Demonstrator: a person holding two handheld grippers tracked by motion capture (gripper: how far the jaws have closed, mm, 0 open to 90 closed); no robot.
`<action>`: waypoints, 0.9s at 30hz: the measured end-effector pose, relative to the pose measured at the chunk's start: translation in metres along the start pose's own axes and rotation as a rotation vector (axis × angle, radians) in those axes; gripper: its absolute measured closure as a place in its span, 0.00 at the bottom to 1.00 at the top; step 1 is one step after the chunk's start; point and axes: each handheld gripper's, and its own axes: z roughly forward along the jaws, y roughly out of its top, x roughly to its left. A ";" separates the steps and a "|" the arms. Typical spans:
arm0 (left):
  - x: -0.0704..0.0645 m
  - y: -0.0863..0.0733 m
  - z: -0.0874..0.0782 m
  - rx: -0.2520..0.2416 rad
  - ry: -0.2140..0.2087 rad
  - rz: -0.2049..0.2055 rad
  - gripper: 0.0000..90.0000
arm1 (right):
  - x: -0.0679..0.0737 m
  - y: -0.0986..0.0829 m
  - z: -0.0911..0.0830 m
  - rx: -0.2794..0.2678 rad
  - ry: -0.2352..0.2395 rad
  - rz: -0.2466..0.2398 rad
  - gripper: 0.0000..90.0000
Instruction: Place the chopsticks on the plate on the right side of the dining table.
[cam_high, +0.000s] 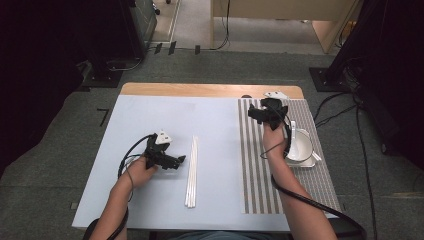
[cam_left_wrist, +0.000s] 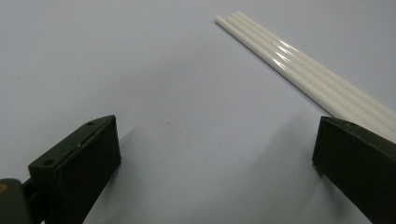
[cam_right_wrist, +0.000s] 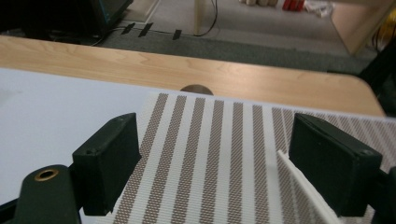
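The left tool (cam_high: 181, 159) lies low on the bench (cam_high: 150, 120) with its jaws spread wide, pointing at the white chopsticks (cam_high: 192, 172), which lie close together in a neat row just beside it; I think it is placed so to reach them next. The right tool (cam_high: 260, 114) hovers over the striped placemat (cam_high: 257, 165), jaws also spread and holding nothing. A white bowl (cam_high: 301, 146) stands on that mat, near the right wrist.
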 end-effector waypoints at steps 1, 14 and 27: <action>0.000 0.000 0.000 0.000 0.000 0.000 0.01 | 0.002 -0.001 0.004 0.002 0.007 0.029 0.17; 0.000 0.000 0.000 -0.001 -0.001 -0.001 0.01 | 0.001 -0.003 0.046 -0.051 -0.005 0.061 0.17; 0.000 0.000 0.000 -0.001 -0.001 -0.001 0.01 | -0.017 -0.006 0.063 -0.001 -0.033 0.112 0.18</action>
